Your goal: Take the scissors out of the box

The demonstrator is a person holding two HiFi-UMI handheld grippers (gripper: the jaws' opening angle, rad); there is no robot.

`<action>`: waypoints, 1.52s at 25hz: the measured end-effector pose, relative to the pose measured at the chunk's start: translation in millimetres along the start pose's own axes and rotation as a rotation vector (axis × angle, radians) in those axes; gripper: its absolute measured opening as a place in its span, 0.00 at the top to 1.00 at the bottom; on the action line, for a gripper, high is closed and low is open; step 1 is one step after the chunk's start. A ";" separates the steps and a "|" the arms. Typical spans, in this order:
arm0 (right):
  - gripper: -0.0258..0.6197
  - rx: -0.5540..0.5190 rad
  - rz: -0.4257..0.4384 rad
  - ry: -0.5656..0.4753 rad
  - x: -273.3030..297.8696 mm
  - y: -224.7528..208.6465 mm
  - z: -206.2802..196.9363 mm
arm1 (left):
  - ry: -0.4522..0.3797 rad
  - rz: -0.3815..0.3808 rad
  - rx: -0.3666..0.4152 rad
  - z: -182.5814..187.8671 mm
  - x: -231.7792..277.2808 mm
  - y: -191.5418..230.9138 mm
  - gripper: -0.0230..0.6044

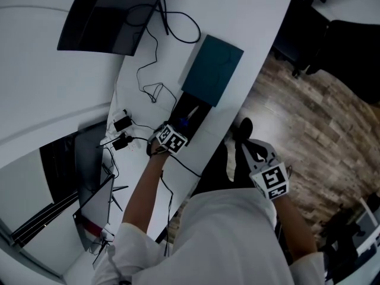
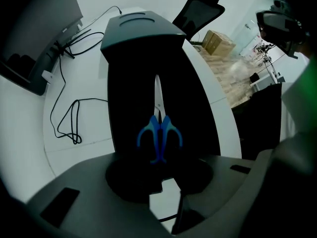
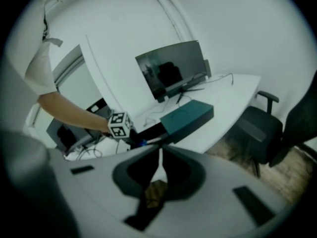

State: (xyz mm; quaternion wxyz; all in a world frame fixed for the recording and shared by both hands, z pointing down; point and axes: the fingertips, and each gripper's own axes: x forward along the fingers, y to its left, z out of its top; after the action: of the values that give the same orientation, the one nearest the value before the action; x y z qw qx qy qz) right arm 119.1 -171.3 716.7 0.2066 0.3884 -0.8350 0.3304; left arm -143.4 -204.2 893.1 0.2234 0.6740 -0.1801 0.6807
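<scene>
Scene: an open black box [image 2: 126, 108] is set on a white desk [image 1: 261, 28], its teal cover [image 1: 212, 70] slid off toward 1 o'clock.
Scissors: blue-handled scissors [image 2: 159, 138] are seen lying in the box, blade pointed to 12 o'clock and handles at 6 o'clock.
Left gripper [image 2: 159, 166]: the jaws are drawn narrow at the rear of the handles. They are judged to be pinched on them, though the tips are lost against the dark tray.
Right gripper [image 3: 160, 155]: the jaws are pressed together on nothing and held off the desk, at 4 o'clock.
Handling: the scissors are judged light, stiff and slick. The plastic handles are best gripped, since the blade is thin and sharp.
</scene>
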 end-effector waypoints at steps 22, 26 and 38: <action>0.90 -0.059 0.032 -0.023 -22.1 -33.5 20.0 | -0.021 -0.043 -0.086 7.3 -39.2 -11.1 0.81; 0.90 -0.084 0.048 -0.024 -30.0 -34.3 23.0 | -0.085 -0.013 -0.166 10.3 -63.2 -14.1 0.81; 0.90 -0.236 0.099 0.003 -49.4 -26.4 28.3 | -0.480 0.134 -0.584 0.5 -145.5 -17.1 0.81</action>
State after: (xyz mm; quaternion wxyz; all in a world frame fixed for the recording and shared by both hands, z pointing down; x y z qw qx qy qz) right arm 167.7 -178.9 677.5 0.2357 0.3189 -0.8860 0.2404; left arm -134.8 -199.1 746.9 0.3123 0.7090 -0.4573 0.4366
